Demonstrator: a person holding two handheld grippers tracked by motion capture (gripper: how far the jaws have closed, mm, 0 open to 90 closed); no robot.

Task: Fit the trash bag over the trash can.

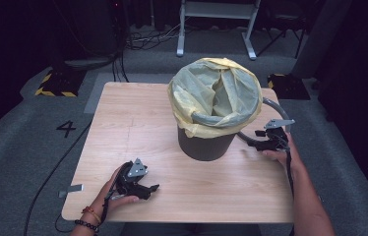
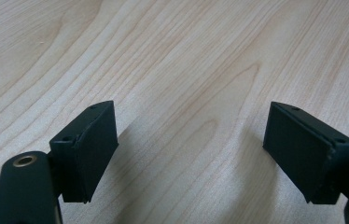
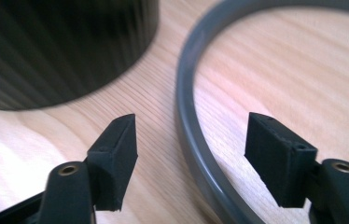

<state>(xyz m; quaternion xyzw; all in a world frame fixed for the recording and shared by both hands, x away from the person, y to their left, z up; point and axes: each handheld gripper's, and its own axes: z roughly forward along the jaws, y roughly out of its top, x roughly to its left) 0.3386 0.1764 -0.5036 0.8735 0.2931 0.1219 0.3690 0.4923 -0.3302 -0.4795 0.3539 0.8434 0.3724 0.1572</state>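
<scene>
The bin [image 1: 206,142] stands upright, mouth skyward; the grey ring [image 3: 189,135] lies flat at its 3 o'clock between the right gripper's [image 3: 191,158] spread jaws (untouched). The left gripper [image 2: 191,154], also spread, rests on bare table [image 1: 123,118] at 7 o'clock.

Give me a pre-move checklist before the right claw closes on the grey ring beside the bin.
1. Right claw open: ok, its jaws stand wide apart.
2. Grey ring between the jaws: ok, the band runs up through the gap, nearer neither pad clearly.
3. Ring free of the bin: cannot tell; it lies on the table beside the bin, and its far part passes behind it.
4. Yellow bag seated over the bin's rim: ok, folded over all round the visible side.
5. Left claw out of the way: ok, open, resting on bare table at the near left.
</scene>
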